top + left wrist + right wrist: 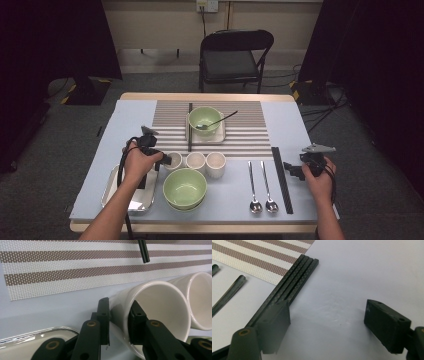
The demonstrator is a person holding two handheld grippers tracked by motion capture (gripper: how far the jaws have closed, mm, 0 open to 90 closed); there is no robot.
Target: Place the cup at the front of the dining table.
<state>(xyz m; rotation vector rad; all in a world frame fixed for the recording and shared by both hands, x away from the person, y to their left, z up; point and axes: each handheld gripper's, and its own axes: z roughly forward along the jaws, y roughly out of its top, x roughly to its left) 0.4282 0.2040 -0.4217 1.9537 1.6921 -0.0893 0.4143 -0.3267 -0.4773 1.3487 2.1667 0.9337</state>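
left tongs [119, 322] clamp cup [160, 315] wall | right tongs [337, 325] apart | pale-blue table [125, 125], striped mat [250, 130]

Cream cup [160, 312] between black jaws, over a pale blue tabletop [50, 310]

The left gripper [119, 320] is black with brass-coloured rivets; the cup wall between its jaws is glossy cream, as is a second cup [200, 297] just past the right-hand jaw. Beyond the jaws lies a woven placemat [62, 265] in brown and white stripes; a silver tray [30, 340] shines below the left-hand jaw. The right gripper [327, 325] is matt black; by its left-hand jaw lie black chopsticks [292, 282] with a carbon weave.
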